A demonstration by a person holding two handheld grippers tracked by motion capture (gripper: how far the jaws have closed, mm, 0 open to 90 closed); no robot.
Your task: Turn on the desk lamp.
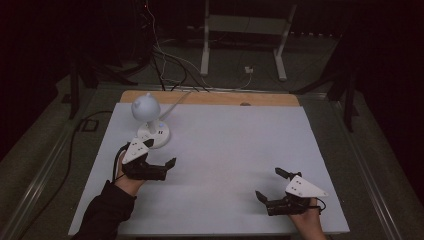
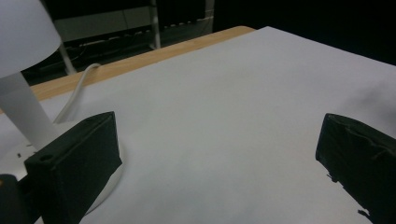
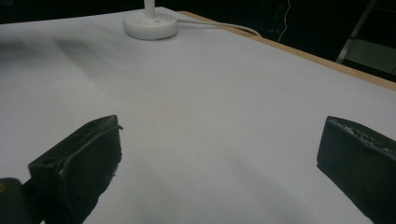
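Resting on the white counter (image 1: pixel 225 165) in the high view, the left claw (image 1: pixel 162 160) sat spread just beside a white lamp (image 1: pixel 149 120); the right claw (image 1: pixel 272 185) lay spread well apart from it, dark room behind. In the left gripper view, the lamp's base touched one jaw. In the right gripper view, the lamp (image 3: pixel 150 24) stood far off; no writing was legible.

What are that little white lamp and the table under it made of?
The lamp looks like smooth matte white plastic: even colour, rounded moulded head and base. The table seems wooden, its tan edge showing at the far side, under a white sheet, flat and dull, perhaps paper or board.
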